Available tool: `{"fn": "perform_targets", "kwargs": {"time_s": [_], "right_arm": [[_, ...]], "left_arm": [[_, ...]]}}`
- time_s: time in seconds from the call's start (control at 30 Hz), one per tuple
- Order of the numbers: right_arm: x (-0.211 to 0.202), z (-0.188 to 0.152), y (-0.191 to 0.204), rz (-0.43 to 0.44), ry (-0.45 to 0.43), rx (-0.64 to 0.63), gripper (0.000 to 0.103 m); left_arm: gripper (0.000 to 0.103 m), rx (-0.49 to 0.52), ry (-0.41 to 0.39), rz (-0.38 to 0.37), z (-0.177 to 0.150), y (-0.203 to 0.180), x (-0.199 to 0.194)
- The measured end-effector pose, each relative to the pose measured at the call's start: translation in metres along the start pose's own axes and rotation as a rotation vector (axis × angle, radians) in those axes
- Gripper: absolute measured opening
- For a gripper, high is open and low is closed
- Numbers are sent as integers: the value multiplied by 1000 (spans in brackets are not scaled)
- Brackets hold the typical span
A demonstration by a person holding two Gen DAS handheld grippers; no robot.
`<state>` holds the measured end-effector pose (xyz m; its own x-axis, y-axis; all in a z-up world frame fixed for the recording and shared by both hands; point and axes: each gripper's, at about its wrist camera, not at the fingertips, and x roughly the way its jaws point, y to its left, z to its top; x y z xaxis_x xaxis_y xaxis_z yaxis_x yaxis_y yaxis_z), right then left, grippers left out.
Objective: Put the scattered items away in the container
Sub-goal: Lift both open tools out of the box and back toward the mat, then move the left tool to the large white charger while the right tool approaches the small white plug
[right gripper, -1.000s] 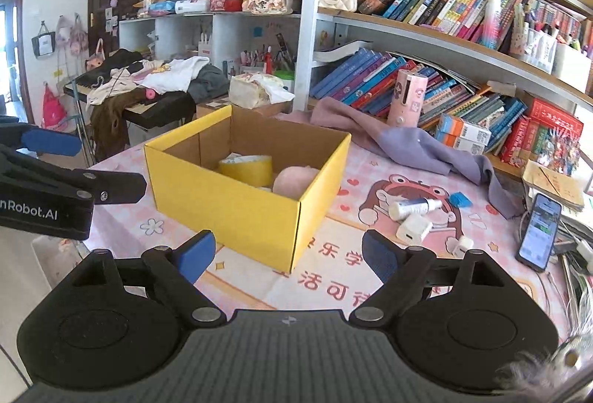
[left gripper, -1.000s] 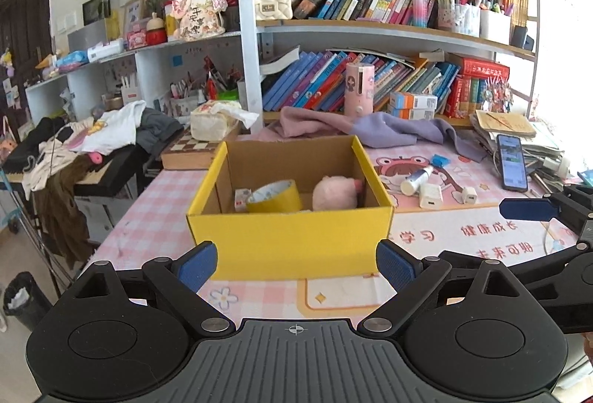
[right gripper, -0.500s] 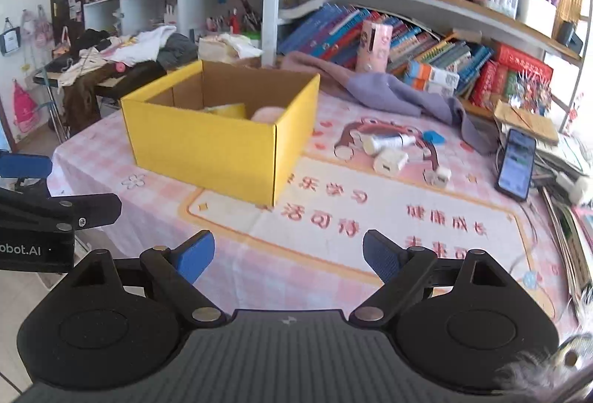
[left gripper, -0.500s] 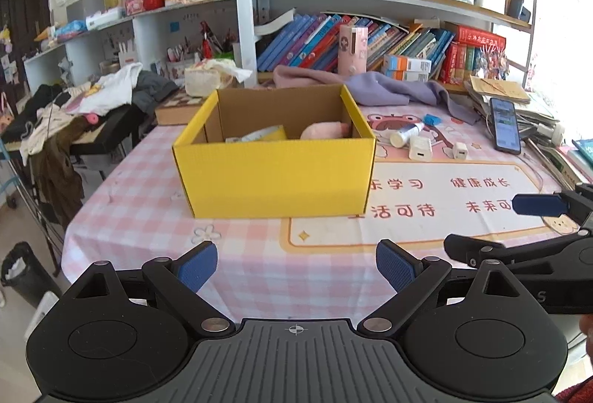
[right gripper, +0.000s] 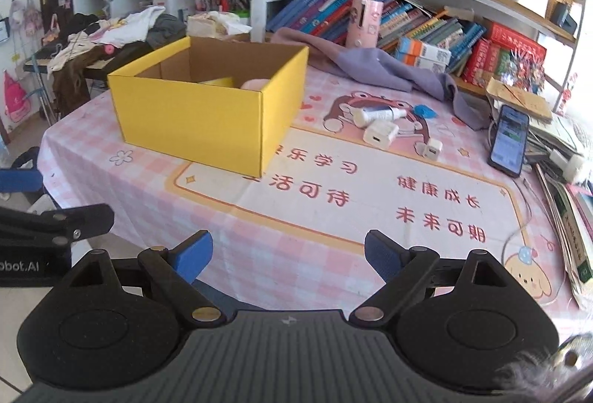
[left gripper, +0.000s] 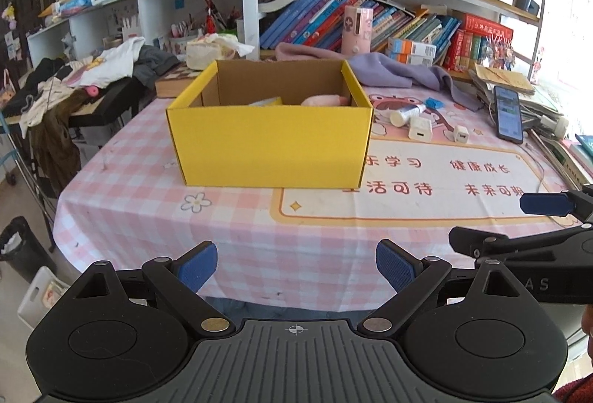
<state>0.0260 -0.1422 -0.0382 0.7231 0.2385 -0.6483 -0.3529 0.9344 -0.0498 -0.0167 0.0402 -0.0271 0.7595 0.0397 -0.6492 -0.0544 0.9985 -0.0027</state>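
Observation:
A yellow cardboard box [left gripper: 272, 140] [right gripper: 192, 117] stands on the pink checked tablecloth; a pink plush [left gripper: 322, 100] and a yellow tape roll [left gripper: 265, 102] show inside. Right of the box lie a white tube [right gripper: 374, 115], a large white charger [right gripper: 380, 137], a small white charger [right gripper: 433, 150] and a small blue item [right gripper: 424, 111]. My left gripper [left gripper: 296, 264] is open and empty, back at the table's near edge. My right gripper [right gripper: 287, 255] is open and empty, over the near edge, to the right of the left one.
A phone [right gripper: 509, 140] and stacked papers [right gripper: 563, 195] lie at the right edge. A purple cloth [right gripper: 370, 66] lies behind the box, before a bookshelf [left gripper: 370, 17]. A side table with clothes [left gripper: 74, 80] stands at the left.
Both grippers have pulled back from the box toward the table's near edge, staying open and empty. The box and loose items have not moved.

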Motion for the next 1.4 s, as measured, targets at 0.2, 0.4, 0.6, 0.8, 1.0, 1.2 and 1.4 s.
{"fn": "perform_targets", "kwargs": {"time_s": [0.2, 0.4, 0.6, 0.8, 1.0, 1.2, 1.4], "right_arm": [[2, -1, -6, -11, 13, 8, 90], [5, -2, -18, -35, 29, 31, 90], [7, -4, -31, -62, 41, 60, 90], [8, -7, -47, -95, 58, 89, 90], [10, -12, -65, -128, 78, 119, 90], [11, -15, -89, -171, 82, 161, 90], [15, -13, -114, -208, 59, 204, 89]], "left_arm": [[95, 7, 27, -24, 1, -6, 9], [95, 23, 51, -60, 4, -17, 19], [95, 50, 61, -91, 8, -32, 27], [95, 73, 76, -129, 12, -49, 38], [95, 100, 86, -175, 18, -68, 49], [95, 143, 82, -233, 26, -91, 61], [94, 183, 57, -267, 37, -113, 72]]}}
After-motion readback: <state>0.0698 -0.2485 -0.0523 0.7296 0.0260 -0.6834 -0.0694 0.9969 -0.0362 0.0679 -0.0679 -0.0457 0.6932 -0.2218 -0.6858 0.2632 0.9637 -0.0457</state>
